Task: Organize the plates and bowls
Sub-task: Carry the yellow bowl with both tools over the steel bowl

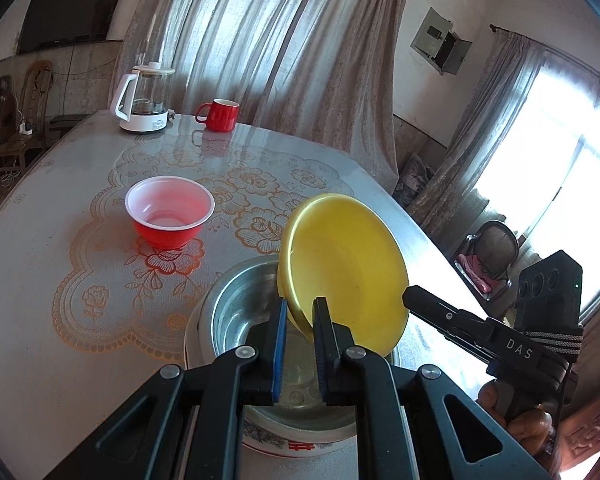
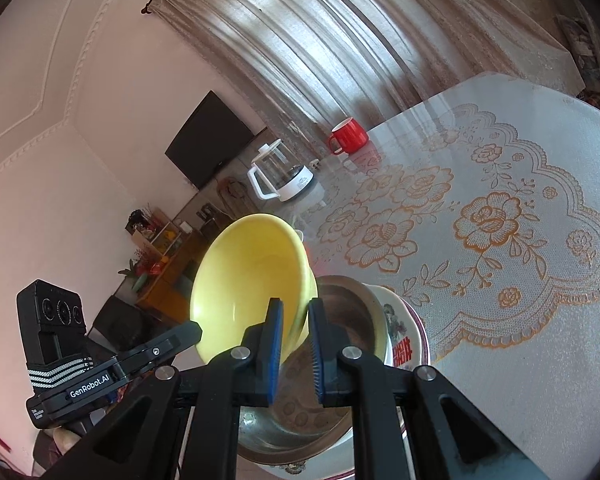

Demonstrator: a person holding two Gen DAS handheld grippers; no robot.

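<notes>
Long beige-grey sheer curtains [image 1: 268,52] hang behind the round tabletop [image 1: 40,248] with its lace-patterned floral cover. A black flat wall-mounted television [image 1: 72,10] hangs on the pale plaster wall [image 2: 60,100]. A bright sunlit window [image 1: 540,176] glares beside a dark wooden armchair [image 1: 492,256].

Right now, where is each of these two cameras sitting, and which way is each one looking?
Left wrist: rides on the left gripper, looking along its fingers, down across the table at the yellow bowl it pinches; the right gripper and some fingers show.
Right wrist: rides on the right gripper, tilted, looking over the same bowl; the left gripper shows.
Both share the metal bowl, red mug and kettle.
</notes>
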